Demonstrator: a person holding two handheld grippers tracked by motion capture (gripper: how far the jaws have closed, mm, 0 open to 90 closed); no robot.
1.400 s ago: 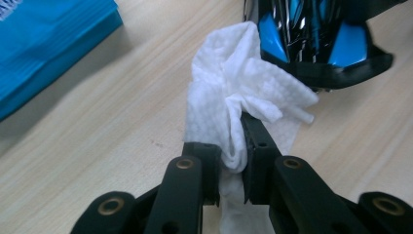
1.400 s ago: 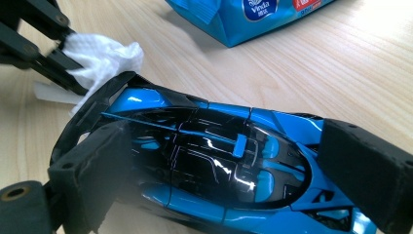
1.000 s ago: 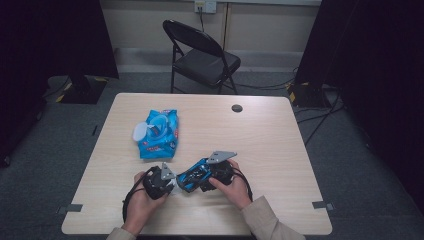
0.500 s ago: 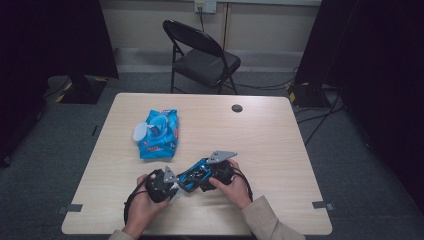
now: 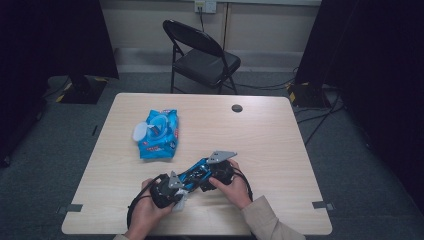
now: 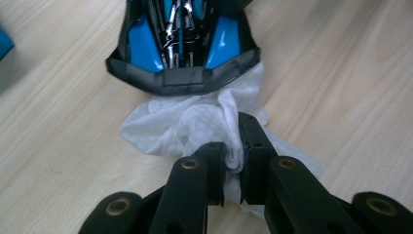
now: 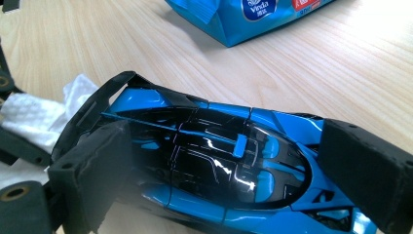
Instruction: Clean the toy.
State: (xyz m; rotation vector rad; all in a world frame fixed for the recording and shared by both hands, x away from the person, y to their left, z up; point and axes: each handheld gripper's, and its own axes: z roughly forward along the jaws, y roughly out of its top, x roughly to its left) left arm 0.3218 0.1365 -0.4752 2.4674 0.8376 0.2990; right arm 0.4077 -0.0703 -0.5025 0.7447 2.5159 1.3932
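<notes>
Blue and black toy car (image 7: 219, 165) is the landmark here, sitting on the wood table (image 5: 280, 135) near the person's edge, w/ the right gripper (image 7: 234, 161) clamped across its body, one black pad on each side of the cockpit. Left gripper (image 6: 233, 161) is right at the car's rear end, jaws pinched shut on a bunched white wet wipe (image 6: 195, 122), and the wipe is pressed up against the tail/spoiler. The blue wipes pack (image 5: 159, 133) lies beyond the car, well apart, flap open.

Imo this is the wiping step: car held steady, rear being cleaned. Next move prob needs the left gripper to drag the wipe along the bodywork or under the spoiler w/o losing its pinch, while the right keeps the car from sliding or rolling. Can't tell how much of the car is done tbh
</notes>
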